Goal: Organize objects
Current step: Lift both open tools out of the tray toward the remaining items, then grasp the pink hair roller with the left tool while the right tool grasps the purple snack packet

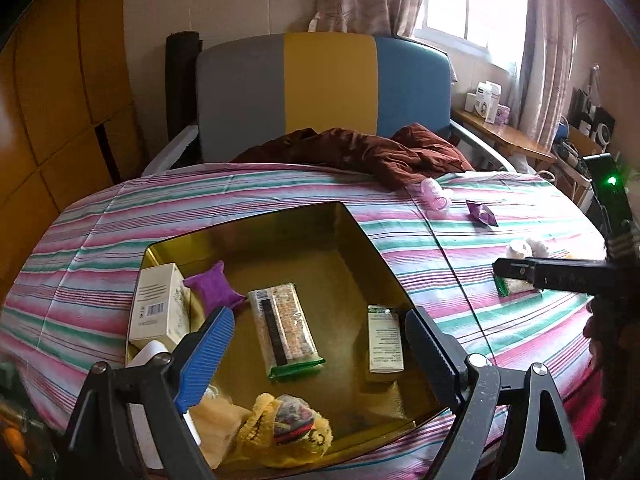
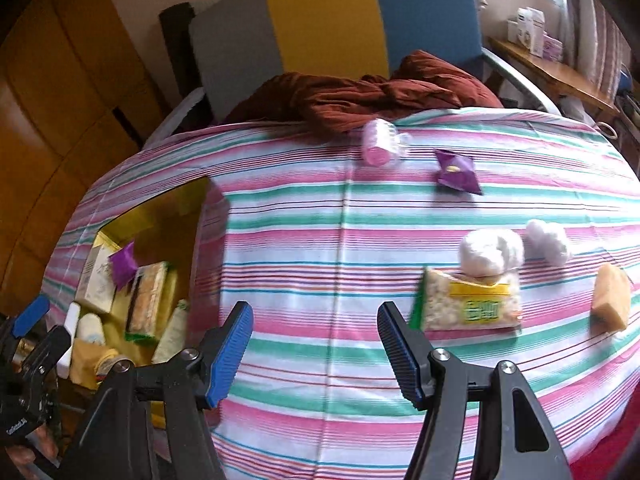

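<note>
Striped bedsheet [image 2: 320,208]; snack packet [image 2: 468,306] just right of empty right gripper [image 2: 316,344].

Shiny gold metal for the box [image 1: 372,248], smooth like a mirror inside. Soft striped cloth for the bedsheet [image 2: 320,208], a bit creased. Crinkly glossy plastic on the snack pack [image 2: 472,304] and the purple packet [image 2: 456,170] at 1 o'clock. Fluffy white cotton balls [image 2: 490,254]. Matt paper carton [image 1: 158,304] at 9 o'clock in the box. Ridged blue rubbery pads [image 2: 232,356]. Polished wooden wardrobe [image 1: 52,92]. Rumpled brown cloth [image 1: 360,152].
</note>
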`<state>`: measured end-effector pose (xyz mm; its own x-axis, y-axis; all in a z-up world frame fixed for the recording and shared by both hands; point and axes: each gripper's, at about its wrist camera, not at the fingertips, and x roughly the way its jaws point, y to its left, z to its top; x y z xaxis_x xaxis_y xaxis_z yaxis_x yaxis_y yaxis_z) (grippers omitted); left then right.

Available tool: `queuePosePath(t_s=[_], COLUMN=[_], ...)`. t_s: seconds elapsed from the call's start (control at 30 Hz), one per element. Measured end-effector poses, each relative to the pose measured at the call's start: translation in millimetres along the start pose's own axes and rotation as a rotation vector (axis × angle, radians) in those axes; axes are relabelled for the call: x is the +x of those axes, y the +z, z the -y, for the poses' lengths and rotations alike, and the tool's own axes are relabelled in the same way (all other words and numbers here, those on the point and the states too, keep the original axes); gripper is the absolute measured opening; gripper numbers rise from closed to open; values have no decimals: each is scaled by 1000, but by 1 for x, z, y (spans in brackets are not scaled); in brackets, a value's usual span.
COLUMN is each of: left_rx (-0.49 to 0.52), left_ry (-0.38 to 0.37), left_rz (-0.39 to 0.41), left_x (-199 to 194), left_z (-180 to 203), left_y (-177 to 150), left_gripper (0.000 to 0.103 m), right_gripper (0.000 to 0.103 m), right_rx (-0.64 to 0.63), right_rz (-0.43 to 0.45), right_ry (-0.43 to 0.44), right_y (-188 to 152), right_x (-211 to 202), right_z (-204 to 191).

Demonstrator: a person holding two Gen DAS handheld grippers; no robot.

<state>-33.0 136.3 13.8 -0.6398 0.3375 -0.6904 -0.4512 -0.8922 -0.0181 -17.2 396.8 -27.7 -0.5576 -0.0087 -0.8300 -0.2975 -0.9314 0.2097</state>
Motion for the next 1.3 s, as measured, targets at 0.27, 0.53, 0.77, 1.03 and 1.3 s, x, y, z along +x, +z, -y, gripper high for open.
queuePosePath(t_s=[0.27,0.53,0.77,1.03,1.3], left_rx=[24,46,35,-5,-20], left_ry=[-39,-67,-89,-134,-173], left_rz=[1,-29,-60,-102,-118], left_x=[7,21,37,57,76], left_z=[13,27,35,46,62], left_y=[10,20,35,55,80], left_gripper=[92,93,94,94,94], right_gripper=[66,66,66,66,39], right_rx=[41,126,186,213,165], right_rz=[-2,-12,-48,-99,-141], right_ry=[-81,-167,-179,-205,-183], right_y=[28,62,91,124,125], right_x=[4,29,69,115,129], right_z=[45,99,127,141,145])
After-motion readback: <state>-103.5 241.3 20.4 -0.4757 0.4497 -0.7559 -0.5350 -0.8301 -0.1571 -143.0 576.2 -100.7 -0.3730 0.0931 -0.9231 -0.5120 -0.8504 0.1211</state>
